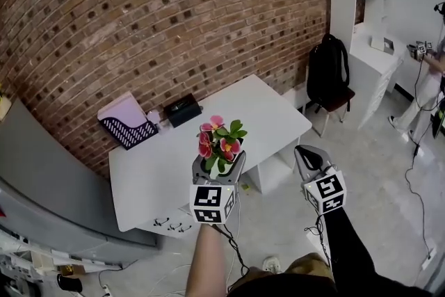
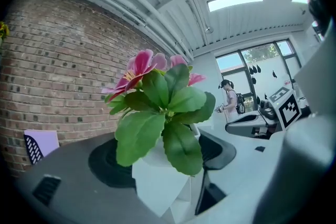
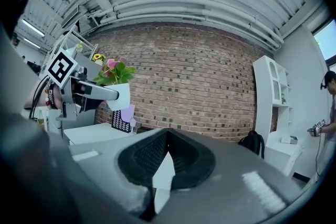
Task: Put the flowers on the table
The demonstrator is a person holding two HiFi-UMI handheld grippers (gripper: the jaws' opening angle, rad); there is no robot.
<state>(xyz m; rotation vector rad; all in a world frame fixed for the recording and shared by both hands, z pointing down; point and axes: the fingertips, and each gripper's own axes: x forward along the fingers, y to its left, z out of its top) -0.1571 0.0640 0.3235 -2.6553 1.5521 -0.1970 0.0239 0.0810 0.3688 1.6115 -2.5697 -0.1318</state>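
Note:
A white pot point(image 1: 217, 165) of pink flowers point(image 1: 221, 137) with green leaves is clamped between the jaws of my left gripper point(image 1: 220, 162), held in the air over the front edge of the white table point(image 1: 160, 170). In the left gripper view the pot point(image 2: 157, 186) sits between the two dark pads point(image 2: 107, 165), the flowers point(image 2: 152, 86) rising above it. My right gripper point(image 1: 310, 158) hangs to the right, off the table, shut and empty. In the right gripper view its pads point(image 3: 142, 157) meet, and the pot point(image 3: 116, 93) in the left gripper shows at the left.
On the table's far side lie a purple and black file tray point(image 1: 126, 124) and a black box point(image 1: 182, 110). A black backpack point(image 1: 328, 69) rests on a chair by a white shelf unit point(image 1: 375, 45). A person point(image 1: 432, 80) stands far right. Cables trail on the floor point(image 1: 417, 191).

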